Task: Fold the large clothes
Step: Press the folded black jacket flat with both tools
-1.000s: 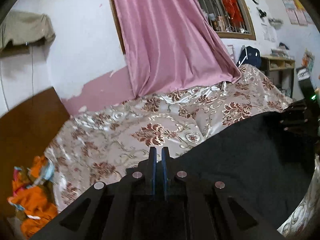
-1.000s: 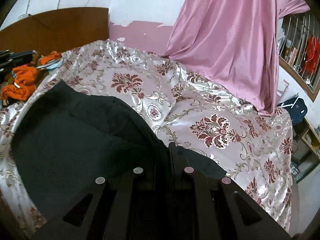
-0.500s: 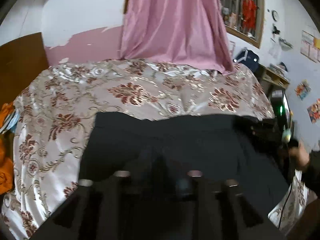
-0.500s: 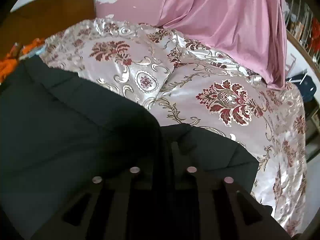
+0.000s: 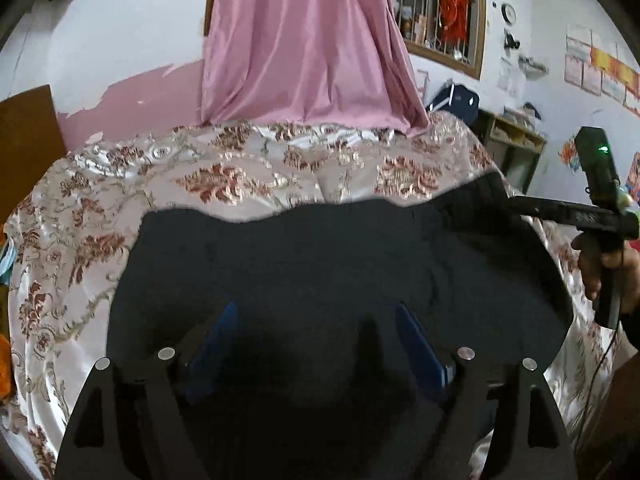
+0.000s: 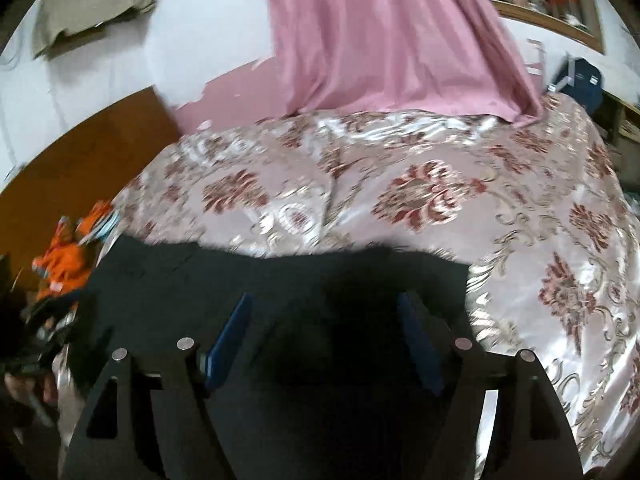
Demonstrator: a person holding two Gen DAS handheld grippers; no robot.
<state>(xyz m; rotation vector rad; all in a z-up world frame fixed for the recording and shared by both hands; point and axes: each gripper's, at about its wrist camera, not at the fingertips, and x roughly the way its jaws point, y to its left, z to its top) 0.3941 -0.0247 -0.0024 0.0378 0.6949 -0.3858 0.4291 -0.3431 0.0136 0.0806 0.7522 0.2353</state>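
Note:
A large black garment (image 5: 340, 256) lies spread on the floral bedspread (image 5: 240, 176), its far edge running across the bed. My left gripper (image 5: 316, 308) hangs low over its near part. The jaws are opening wide, and the blue pads (image 5: 216, 336) stand apart from the cloth below. In the right wrist view the same garment (image 6: 280, 280) fills the foreground. My right gripper (image 6: 324, 300) is over it with jaws opening and nothing pinched between its blue pads (image 6: 228, 340). A hand (image 5: 608, 272) holds the right gripper's handle at the right edge of the left wrist view.
A pink curtain (image 5: 304, 48) hangs down onto the far side of the bed. Orange clothes (image 6: 68, 256) lie by the wooden headboard (image 6: 80, 160) at the left. A barred window (image 5: 440, 12), a shelf (image 5: 516, 140) and a blue bag (image 5: 456, 100) stand at the right.
Both grippers were shut on the black garment's edge, then sank toward the bed and opened. The garment has dropped out of them and lies flat on the bedspread.

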